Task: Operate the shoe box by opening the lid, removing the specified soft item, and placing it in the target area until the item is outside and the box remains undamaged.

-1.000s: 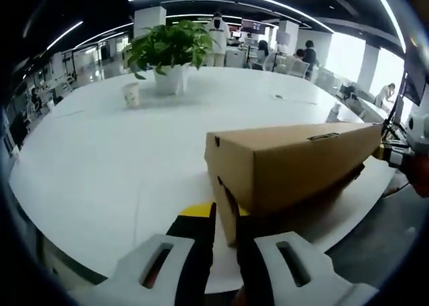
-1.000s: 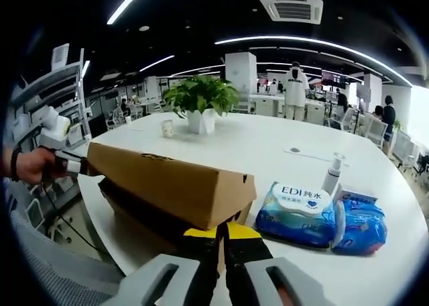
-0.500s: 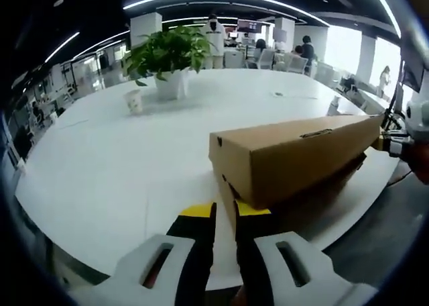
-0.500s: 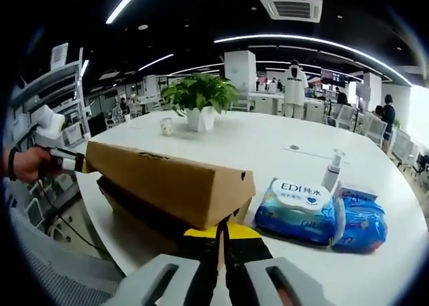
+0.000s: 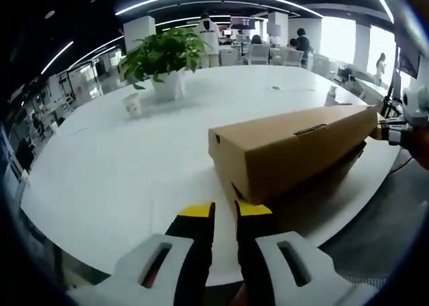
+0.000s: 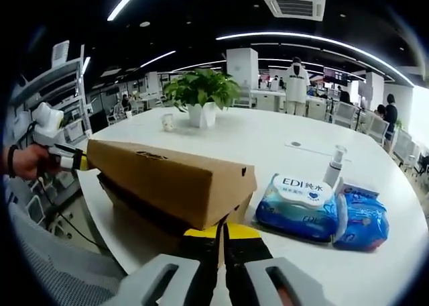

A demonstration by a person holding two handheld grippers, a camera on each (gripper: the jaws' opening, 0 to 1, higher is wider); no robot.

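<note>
1. Cardboard lid (image 5: 295,145) now sits higher above the shoe box (image 6: 144,219) than a second ago, so we judge the opening is advancing; the box stands at the desk (image 5: 134,151) edge.
2. We hold the left gripper (image 5: 224,215) and right gripper (image 6: 221,235) low at opposite ends, fingers narrow, pinching the lid's edge.

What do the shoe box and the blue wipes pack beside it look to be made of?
The shoe box looks like plain brown cardboard, matte and unprinted, with folded edges and a slotted lid. The wipes pack looks like soft glossy plastic film: it crinkles and catches highlights, with what seems a rigid white flip lid on top.
</note>
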